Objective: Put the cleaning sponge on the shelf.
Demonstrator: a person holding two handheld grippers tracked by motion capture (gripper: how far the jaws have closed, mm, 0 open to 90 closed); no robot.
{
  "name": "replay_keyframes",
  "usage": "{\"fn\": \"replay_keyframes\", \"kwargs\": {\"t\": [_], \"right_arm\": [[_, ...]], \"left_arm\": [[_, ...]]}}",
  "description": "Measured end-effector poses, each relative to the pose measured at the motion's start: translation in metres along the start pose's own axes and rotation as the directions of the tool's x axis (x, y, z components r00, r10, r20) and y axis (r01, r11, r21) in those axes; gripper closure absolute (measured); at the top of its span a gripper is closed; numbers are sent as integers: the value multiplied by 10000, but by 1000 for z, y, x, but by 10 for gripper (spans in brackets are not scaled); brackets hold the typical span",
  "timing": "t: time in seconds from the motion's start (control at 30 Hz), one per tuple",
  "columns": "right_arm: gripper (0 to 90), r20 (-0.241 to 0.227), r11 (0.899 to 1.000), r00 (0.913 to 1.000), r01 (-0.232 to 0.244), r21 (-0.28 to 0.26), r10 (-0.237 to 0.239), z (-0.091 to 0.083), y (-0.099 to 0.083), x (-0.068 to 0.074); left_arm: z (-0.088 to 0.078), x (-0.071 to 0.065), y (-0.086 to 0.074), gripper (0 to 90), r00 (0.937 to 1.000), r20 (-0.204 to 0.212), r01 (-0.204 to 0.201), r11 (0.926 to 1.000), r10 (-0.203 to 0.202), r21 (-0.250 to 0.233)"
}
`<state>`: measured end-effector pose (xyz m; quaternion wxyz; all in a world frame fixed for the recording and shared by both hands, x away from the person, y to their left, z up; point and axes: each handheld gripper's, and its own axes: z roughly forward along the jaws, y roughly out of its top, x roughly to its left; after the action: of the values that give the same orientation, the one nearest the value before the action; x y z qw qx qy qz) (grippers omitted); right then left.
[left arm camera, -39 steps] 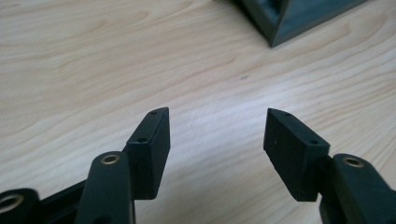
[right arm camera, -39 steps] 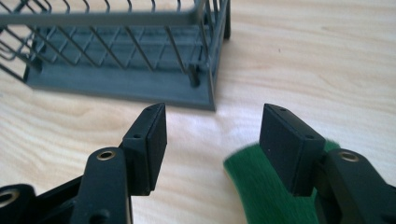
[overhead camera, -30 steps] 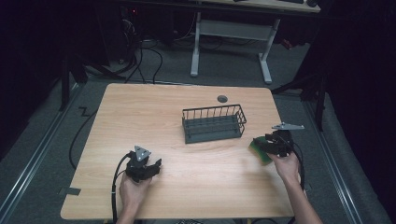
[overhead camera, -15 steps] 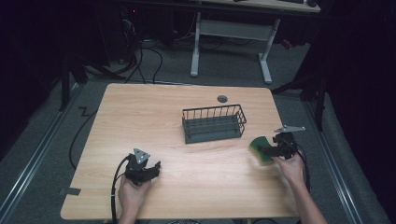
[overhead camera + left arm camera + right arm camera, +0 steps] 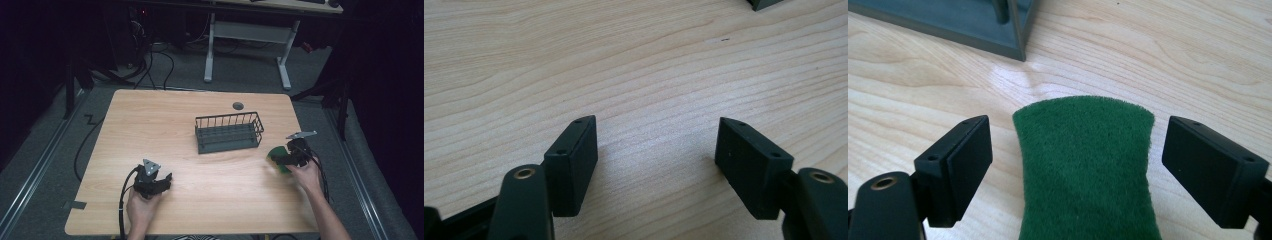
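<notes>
Sponge: a green sponge (image 5: 1085,170) lies flat on the wooden table (image 5: 165,125); in the right gripper view it fills the lower middle of the frame, between the two jaws, with a gap of bare wood on each side; neither pad touches it.
Right gripper: the right gripper (image 5: 280,159) sits at the right of the high view, over the sponge (image 5: 276,156); its jaws have just been opening and stand wide, holding nothing.
Left gripper: the left gripper (image 5: 656,145) rests low over bare wood at the lower left of the high view (image 5: 159,182); its jaws have just been opening too, with nothing between them.
Basket: a dark wire basket (image 5: 229,132) stands at the table's middle, near the sponge; its corner (image 5: 1018,40) shows at the upper left of the right gripper view.
</notes>
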<state>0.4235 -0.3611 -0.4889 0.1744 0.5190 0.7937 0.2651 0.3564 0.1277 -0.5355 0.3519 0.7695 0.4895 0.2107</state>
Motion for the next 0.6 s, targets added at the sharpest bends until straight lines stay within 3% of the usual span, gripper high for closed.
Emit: {"fn": "replay_keyframes", "kwargs": {"t": [0.2,0.3,0.6], "right_arm": [[117,105,9996,9999,24,271,-26,11,6,0],[117,238,9977,9997,27,674,-43,20,4,0],[136,162,9964,9998,-81,849,67,27,3,-2]], "left_arm": [[0,0,0,339,10000,19,23,10000,-23,-6],[0,1,0,339,10000,33,19,10000,-19,5],[0,1,0,339,10000,48,49,10000,-49,-3]]}}
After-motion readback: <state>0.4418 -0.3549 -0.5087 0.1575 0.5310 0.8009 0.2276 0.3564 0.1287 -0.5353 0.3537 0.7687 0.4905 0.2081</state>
